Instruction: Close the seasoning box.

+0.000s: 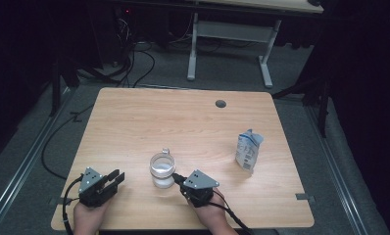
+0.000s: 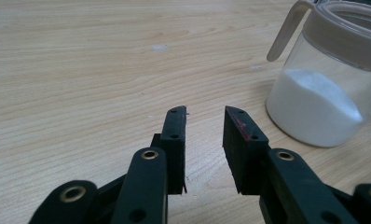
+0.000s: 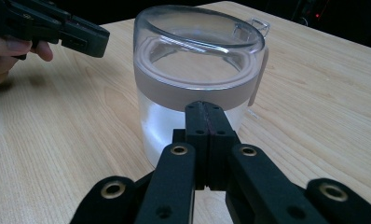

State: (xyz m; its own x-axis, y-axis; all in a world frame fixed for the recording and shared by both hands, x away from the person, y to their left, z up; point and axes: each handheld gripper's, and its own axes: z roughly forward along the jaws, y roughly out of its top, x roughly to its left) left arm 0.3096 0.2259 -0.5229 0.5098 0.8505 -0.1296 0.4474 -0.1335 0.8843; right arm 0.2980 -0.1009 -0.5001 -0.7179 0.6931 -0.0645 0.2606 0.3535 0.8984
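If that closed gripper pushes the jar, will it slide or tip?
The jar would probably slide: it looks squat, with white powder low inside. Its clear wall may be slippery. The right hand-held gripper sits low on it, which favours sliding.

The table (image 1: 134, 122) was a light wood-grain top with rounded corners and a dark round grommet (image 1: 220, 104) near its far edge. A clear jar (image 1: 162, 170) with a pale collar, part-filled with white powder, stood upright near the front edge, about mid-width. A crumpled white and blue pouch (image 1: 247, 150) stood well apart from it, toward the right side.
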